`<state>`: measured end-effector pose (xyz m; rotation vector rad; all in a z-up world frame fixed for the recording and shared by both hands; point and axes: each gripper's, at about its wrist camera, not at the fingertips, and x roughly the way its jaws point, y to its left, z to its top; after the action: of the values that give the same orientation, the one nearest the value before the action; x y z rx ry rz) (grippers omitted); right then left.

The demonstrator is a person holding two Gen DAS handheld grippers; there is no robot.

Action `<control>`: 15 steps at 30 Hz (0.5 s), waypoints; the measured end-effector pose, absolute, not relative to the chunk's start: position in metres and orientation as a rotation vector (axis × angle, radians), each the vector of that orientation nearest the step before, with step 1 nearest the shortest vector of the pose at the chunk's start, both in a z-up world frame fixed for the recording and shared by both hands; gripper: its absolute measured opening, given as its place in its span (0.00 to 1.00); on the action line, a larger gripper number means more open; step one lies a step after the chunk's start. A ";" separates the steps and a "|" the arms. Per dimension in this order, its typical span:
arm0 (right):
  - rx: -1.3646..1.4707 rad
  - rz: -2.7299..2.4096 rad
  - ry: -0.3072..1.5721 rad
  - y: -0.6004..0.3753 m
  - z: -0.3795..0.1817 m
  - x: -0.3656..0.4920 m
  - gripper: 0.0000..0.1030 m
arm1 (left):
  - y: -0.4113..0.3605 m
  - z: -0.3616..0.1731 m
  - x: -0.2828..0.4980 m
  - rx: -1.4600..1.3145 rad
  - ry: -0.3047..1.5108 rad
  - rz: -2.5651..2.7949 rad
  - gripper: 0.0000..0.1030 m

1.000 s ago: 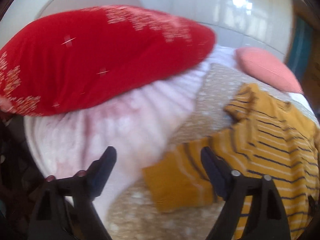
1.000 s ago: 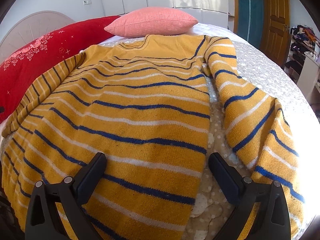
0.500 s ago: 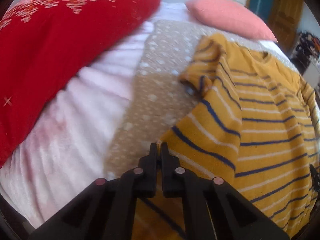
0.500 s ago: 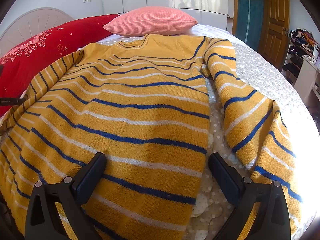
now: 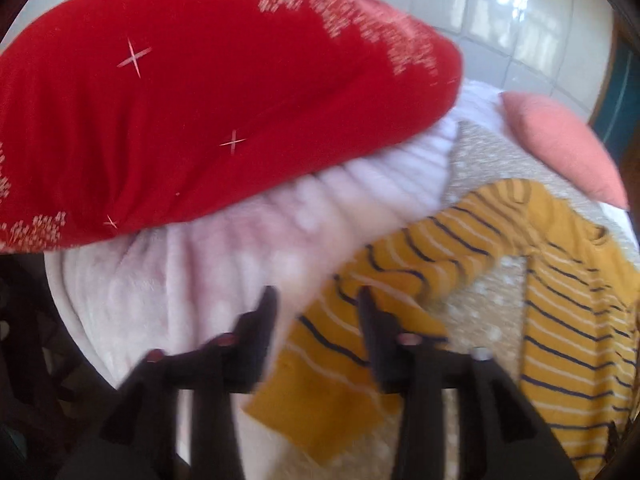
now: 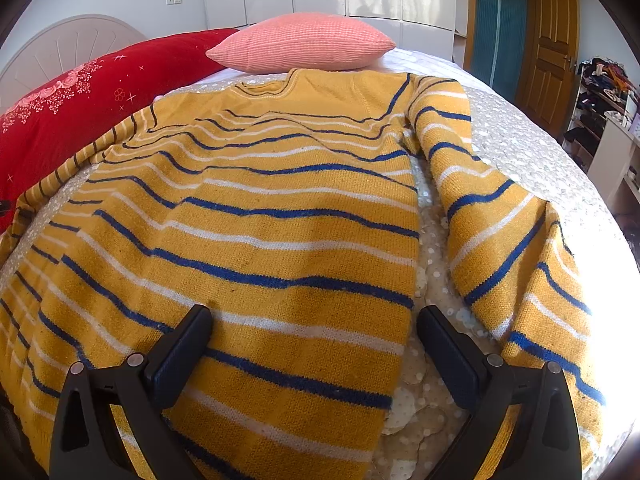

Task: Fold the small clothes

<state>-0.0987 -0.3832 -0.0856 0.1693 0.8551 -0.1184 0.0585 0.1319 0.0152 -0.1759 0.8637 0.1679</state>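
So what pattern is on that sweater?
Mustard yellow sweater with thin blue and white stripes, clearest in the right wrist view.

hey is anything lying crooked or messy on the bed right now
Yes. The striped sweater lies flat, but its sleeve near the red pillow is bent and rumpled rather than straight. The left gripper hangs open over its cuff end.
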 end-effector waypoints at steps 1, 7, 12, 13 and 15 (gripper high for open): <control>0.170 -0.118 0.857 -0.383 -0.086 -0.099 1.00 | 0.126 0.020 0.051 -0.177 0.846 0.152 0.63; 0.171 -0.118 0.853 -0.384 -0.085 -0.099 1.00 | 0.065 0.027 0.006 -0.194 0.814 0.081 0.81; 0.166 -0.127 0.864 -0.384 -0.085 -0.099 1.00 | 0.034 0.016 -0.023 -0.316 0.832 0.096 0.86; 0.171 -0.125 0.879 -0.384 -0.085 -0.098 1.00 | 0.031 0.011 -0.027 -0.329 0.840 0.090 0.87; 0.182 -0.121 0.895 -0.385 -0.085 -0.097 1.00 | 0.026 -0.003 -0.034 -0.310 0.877 0.065 0.87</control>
<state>-0.0969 -0.3849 -0.0850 0.1821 0.8952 -0.1211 -0.0338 0.0257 -0.0025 -0.3101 0.8766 0.0647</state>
